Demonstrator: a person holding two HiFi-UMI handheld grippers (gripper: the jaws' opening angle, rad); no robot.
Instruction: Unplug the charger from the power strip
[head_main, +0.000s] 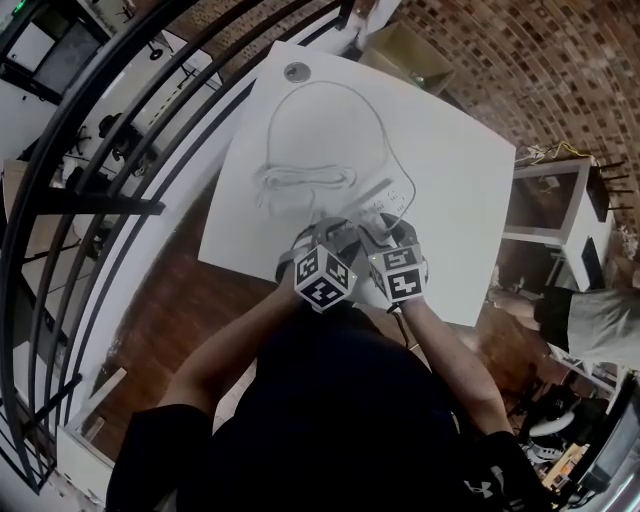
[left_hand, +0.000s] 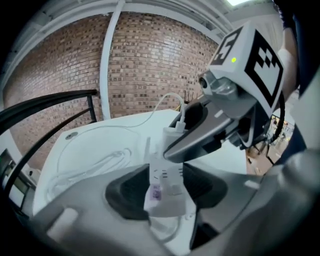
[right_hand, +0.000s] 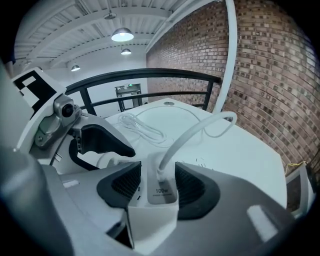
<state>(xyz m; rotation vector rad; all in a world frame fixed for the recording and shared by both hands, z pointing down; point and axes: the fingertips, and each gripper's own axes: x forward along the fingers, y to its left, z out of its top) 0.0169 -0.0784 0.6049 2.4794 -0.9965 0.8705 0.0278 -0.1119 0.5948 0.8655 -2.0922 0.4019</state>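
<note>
A white power strip (head_main: 388, 197) lies near the front of the white table (head_main: 455, 190). In the left gripper view the strip (left_hand: 167, 192) sits between the pads of my left gripper (left_hand: 167, 181), whose jaws stand wide and open around it. A white charger (right_hand: 161, 189) printed "100W" stands plugged into the strip, with a white cable (right_hand: 195, 132) rising from its top. My right gripper (right_hand: 158, 184) straddles the charger, pads close on both sides with a thin gap on the left. The left gripper view shows the right gripper's finger (left_hand: 200, 134) beside the charger (left_hand: 173, 135). Both grippers (head_main: 345, 232) (head_main: 385, 228) are side by side.
A loose coil of white cable (head_main: 305, 180) lies mid-table, and a round grommet (head_main: 296, 71) is at the far edge. A black railing (head_main: 120, 150) runs on the left, a brick wall behind. A white side table (head_main: 555, 195) and a person's sleeve (head_main: 600, 320) are on the right.
</note>
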